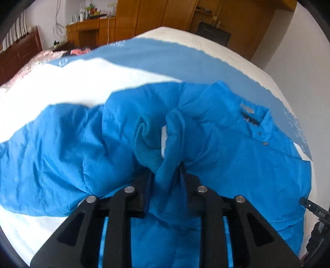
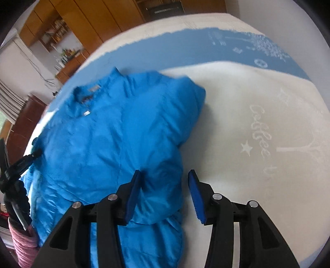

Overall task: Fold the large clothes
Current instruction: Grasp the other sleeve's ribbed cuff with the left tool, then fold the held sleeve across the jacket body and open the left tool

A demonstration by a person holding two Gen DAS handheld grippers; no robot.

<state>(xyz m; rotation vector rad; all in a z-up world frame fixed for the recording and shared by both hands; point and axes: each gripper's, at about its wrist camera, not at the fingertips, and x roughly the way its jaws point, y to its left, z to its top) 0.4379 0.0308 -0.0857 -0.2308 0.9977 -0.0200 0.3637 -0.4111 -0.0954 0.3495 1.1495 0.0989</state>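
Note:
A bright blue padded jacket [image 1: 226, 144] lies spread on a bed, collar toward the far side. In the left wrist view my left gripper [image 1: 167, 177] is shut on a bunched fold of the sleeve next to its ribbed cuff [image 1: 146, 148], which is pulled in over the jacket's body. In the right wrist view the jacket [image 2: 115, 134] fills the left half. My right gripper [image 2: 165, 189] hangs open over the jacket's right edge, blue pads apart, one pad above the fabric and the other above the bedcover.
The bedcover is white [image 2: 247, 103] with a blue band [image 2: 165, 47] and pale lettering. Wooden wardrobes [image 1: 154, 16] and a cluttered dresser [image 1: 90, 31] stand beyond the bed. A pink sleeve [image 2: 20, 243] shows at the lower left of the right wrist view.

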